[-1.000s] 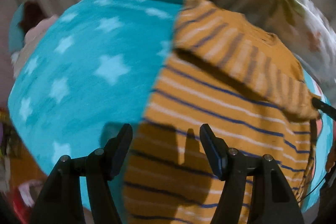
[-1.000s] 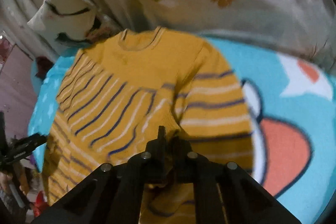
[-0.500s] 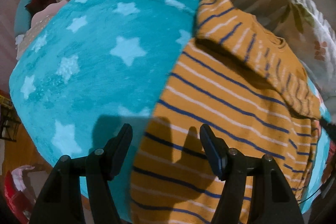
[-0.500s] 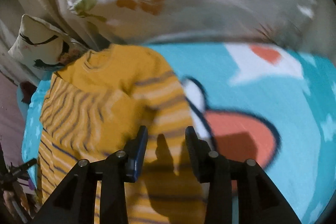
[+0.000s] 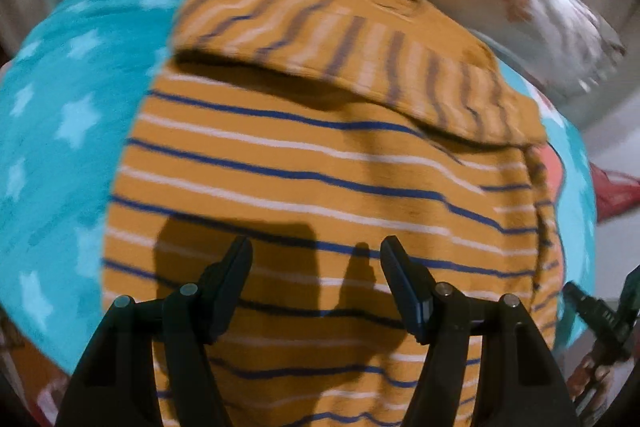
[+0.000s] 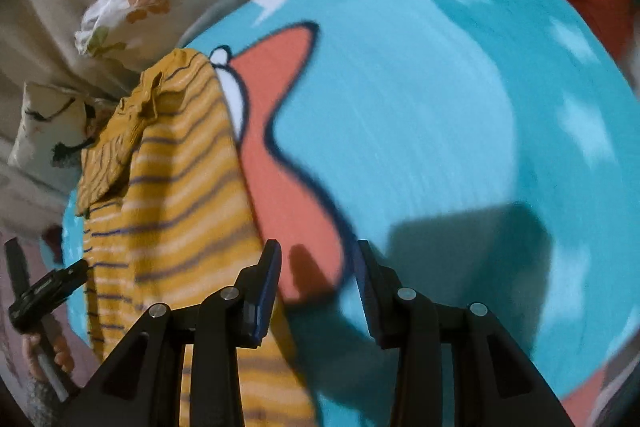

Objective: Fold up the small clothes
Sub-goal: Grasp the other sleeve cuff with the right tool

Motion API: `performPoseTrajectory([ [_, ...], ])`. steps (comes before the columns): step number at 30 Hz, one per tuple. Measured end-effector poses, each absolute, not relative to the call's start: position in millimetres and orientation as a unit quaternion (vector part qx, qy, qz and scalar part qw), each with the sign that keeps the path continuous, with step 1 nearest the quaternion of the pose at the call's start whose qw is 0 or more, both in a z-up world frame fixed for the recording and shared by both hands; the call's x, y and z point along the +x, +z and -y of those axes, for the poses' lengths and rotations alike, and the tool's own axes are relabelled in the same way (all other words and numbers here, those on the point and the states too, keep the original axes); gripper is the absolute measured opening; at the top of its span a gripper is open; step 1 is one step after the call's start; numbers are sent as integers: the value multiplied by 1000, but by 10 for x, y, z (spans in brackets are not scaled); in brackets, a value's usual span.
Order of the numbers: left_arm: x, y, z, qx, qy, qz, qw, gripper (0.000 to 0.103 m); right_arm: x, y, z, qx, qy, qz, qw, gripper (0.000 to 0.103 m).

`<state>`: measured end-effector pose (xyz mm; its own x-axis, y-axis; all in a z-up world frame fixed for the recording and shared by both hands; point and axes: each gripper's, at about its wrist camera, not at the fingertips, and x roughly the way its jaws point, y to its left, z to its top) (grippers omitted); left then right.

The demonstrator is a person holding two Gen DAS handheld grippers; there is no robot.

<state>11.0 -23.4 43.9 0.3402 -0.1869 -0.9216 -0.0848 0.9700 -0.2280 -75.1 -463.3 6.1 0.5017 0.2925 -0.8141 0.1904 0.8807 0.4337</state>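
no readable text, labels or numbers

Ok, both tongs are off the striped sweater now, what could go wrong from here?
1. The sleeve folded across the orange striped sweater lies loose and could slide off if the hem is lifted.
2. The right tongs hang open over the teal blanket, beside the sweater's edge, and might pinch blanket too.
3. The left tongs hover open above mid-body and may bunch the fabric.

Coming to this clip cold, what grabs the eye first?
The mustard striped sweater fills the left wrist view, one sleeve folded across its chest, lying on a turquoise star blanket. In the right wrist view, the blanket's orange cartoon patch stands out beside the sweater.
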Motion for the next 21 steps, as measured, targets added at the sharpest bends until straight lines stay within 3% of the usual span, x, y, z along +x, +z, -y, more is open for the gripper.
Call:
performPoseTrajectory([
  [11, -227, 549, 251, -85, -114, -574, 806, 66, -1569, -127, 4107, 333, 32, -460, 823, 42],
  [12, -260, 575, 206, -85, -113, -572, 808, 66, -1580, -125, 4066, 330, 30, -459, 824, 40],
  [14, -287, 620, 121, -86, -110, -567, 812, 66, -1589, -115, 4002, 321, 23, -465, 824, 9],
  [21, -287, 793, -107, -110, -82, -543, 828, 66, -1665, 401, 4564, 355, 7, -401, 845, 8],
])
